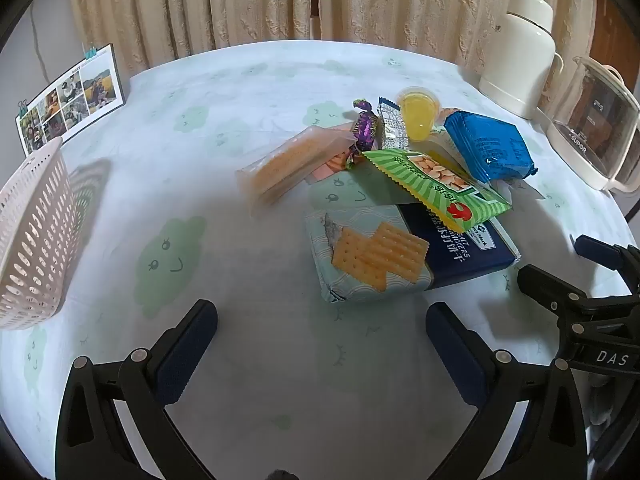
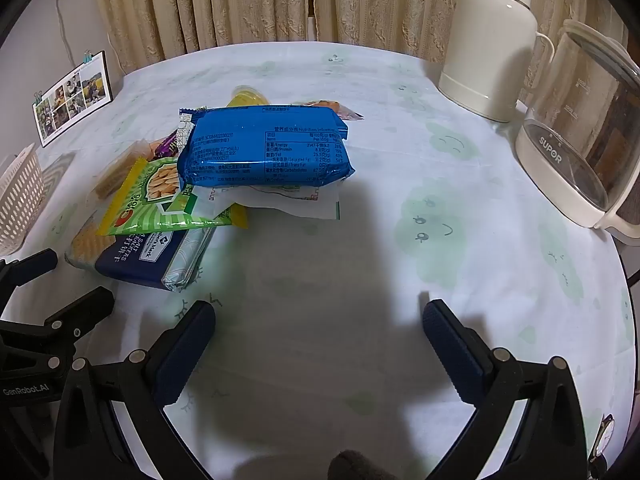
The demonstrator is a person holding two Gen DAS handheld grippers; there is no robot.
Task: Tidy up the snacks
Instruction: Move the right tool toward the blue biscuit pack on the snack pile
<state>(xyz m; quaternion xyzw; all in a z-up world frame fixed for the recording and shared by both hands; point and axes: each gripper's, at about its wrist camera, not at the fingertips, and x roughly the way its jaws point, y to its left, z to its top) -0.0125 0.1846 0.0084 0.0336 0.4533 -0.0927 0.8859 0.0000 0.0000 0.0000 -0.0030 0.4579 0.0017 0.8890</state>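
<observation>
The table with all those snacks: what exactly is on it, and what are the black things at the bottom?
Saltine cracker pack: one, navy and pale teal, nearest the left tool, bottom of the pile.
Green striped peanut bag: one, lying on the cracker pack.
Blue biscuit pack: one, on top of the pile at the right.
Translucent orange wafer pack: one, left of the pile.
Purple wrapped candy: one, behind the peanut bag.
Yellow jelly cup: one, at the back.
White perforated plastic basket: one, left edge.
Cream thermos jug: one, back right.
Glass kettle: one, right of the jug.
Photo calendar: one, back left.
Left gripper, right gripper: black, jaws open, empty.
</observation>
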